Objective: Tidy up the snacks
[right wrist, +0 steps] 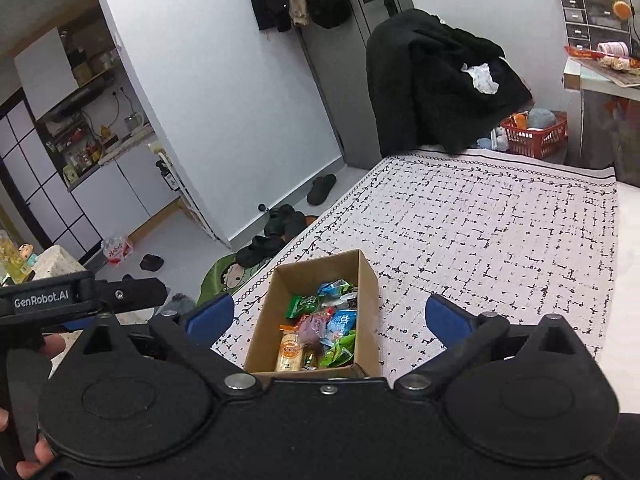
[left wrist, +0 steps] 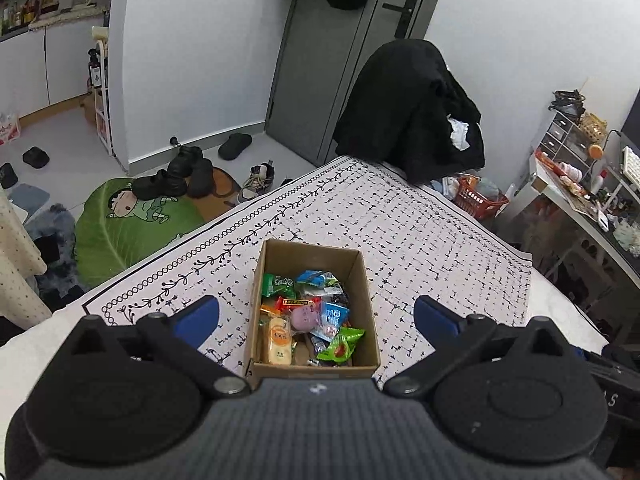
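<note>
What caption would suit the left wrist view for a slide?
Open left gripper hovering above a cardboard box filled with wrapped snacks on a patterned cloth.

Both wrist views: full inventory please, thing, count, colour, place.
cardboard box: one, brown, open, on the patterned cloth
snack packets: a heap, green, blue, orange, purple, yellow, inside the box
patterned cloth: one, white with black marks, beneath the box
black garment: one, draped at the far end
red basket: one, on the floor, right
shoes: several, black, on the floor by the door
left gripper: fingers blue, open, empty
right gripper: fingers blue, open, empty
</note>
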A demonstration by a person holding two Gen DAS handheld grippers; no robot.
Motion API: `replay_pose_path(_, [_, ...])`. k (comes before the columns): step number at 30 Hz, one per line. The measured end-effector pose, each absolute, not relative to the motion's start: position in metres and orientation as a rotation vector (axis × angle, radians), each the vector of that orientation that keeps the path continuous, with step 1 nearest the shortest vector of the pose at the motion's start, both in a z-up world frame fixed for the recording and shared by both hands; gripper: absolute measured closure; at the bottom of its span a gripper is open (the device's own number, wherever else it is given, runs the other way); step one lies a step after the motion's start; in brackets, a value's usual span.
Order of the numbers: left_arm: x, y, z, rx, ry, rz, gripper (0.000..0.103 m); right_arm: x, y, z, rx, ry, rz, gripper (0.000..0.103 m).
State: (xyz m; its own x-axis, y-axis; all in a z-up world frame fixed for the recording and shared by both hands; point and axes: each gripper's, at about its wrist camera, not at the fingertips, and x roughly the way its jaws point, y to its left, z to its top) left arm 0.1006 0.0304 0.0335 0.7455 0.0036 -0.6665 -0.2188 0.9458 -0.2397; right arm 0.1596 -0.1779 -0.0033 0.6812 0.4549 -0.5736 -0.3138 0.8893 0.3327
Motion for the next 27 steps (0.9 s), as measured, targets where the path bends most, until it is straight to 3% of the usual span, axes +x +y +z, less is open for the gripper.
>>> replay_pose_path(27, [0.009,0.049,0.043,-0.289,0.656,0.123,0.000,0.095,-0.178,0.025,0.140,0.627,0.449,0.000])
